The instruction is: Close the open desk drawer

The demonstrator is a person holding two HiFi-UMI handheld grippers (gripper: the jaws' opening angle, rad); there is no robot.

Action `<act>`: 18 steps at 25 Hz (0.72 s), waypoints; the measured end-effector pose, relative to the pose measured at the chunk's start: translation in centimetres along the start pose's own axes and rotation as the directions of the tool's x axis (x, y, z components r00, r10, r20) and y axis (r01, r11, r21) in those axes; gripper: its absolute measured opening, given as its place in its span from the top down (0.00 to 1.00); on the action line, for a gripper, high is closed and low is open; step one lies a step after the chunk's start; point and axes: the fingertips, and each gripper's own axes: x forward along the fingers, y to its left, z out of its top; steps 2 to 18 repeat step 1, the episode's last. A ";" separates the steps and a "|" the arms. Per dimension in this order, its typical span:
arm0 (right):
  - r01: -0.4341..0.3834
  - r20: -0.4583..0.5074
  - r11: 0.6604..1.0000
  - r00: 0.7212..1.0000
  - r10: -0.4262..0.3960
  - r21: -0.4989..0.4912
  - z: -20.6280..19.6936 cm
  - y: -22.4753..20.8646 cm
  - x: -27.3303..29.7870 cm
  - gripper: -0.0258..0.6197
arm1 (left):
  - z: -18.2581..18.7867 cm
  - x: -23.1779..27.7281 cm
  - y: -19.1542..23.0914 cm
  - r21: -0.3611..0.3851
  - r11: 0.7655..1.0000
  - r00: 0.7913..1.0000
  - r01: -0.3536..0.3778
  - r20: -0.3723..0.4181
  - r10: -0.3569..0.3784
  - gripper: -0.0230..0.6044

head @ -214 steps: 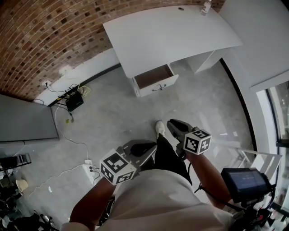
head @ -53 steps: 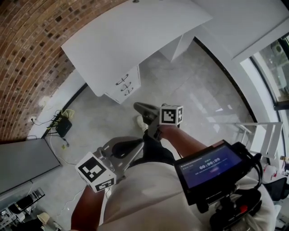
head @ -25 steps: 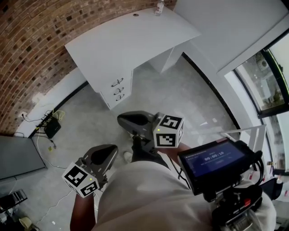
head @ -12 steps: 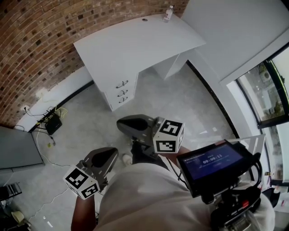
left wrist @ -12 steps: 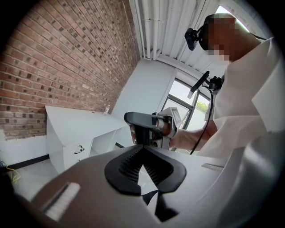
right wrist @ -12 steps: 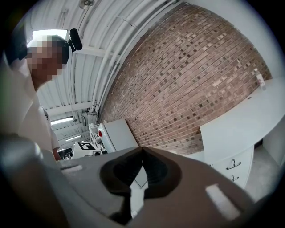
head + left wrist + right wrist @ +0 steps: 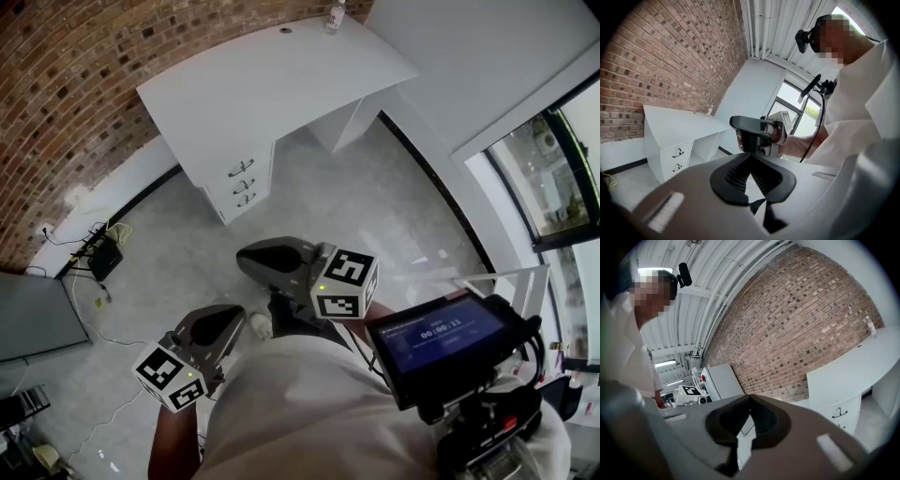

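The white desk [image 7: 272,84] stands against the brick wall, and all three of its drawer fronts [image 7: 242,183] sit flush and closed. Both grippers are held close to the person's body, well away from the desk. My left gripper [image 7: 214,326] is low at the left, jaws together and empty. My right gripper [image 7: 270,261] hangs above the person's shoe, also shut on nothing. In the left gripper view the shut jaws [image 7: 750,157] point at the right gripper [image 7: 757,133], with the desk [image 7: 679,133] behind. The right gripper view shows its shut jaws [image 7: 750,399] and the drawers [image 7: 840,414].
A small bottle [image 7: 335,16] stands on the desk's far edge. Cables and a black box [image 7: 103,258] lie on the floor by the wall. A grey cabinet [image 7: 37,319] is at the left, a chest-mounted screen [image 7: 436,333] and a white rack [image 7: 511,281] at the right.
The drawer that stood open 8.6 s ago is now shut flush. The person has backed away from the desk with both grippers drawn in; almost nothing has moved in the last half second.
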 end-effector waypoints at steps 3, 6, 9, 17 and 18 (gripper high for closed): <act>0.000 -0.003 1.000 1.000 0.000 -0.007 -0.1 -0.2 -0.1 0.96 | -0.1 0.2 0.1 0.001 1.000 1.000 0.001 -0.004 -0.001 0.96; 0.000 -0.003 1.000 1.000 0.000 -0.007 -0.1 -0.2 -0.1 0.96 | -0.1 0.2 0.1 0.001 1.000 1.000 0.001 -0.004 -0.001 0.96; 0.000 -0.003 1.000 1.000 0.000 -0.007 -0.1 -0.2 -0.1 0.96 | -0.1 0.2 0.1 0.001 1.000 1.000 0.001 -0.004 -0.001 0.96; 0.000 -0.003 1.000 1.000 0.000 -0.007 -0.1 -0.2 -0.1 0.96 | -0.1 0.2 0.1 0.001 1.000 1.000 0.001 -0.004 -0.001 0.96; 0.000 -0.003 1.000 1.000 0.000 -0.007 -0.1 -0.2 -0.1 0.96 | -0.1 0.2 0.1 0.001 1.000 1.000 0.001 -0.004 -0.001 0.96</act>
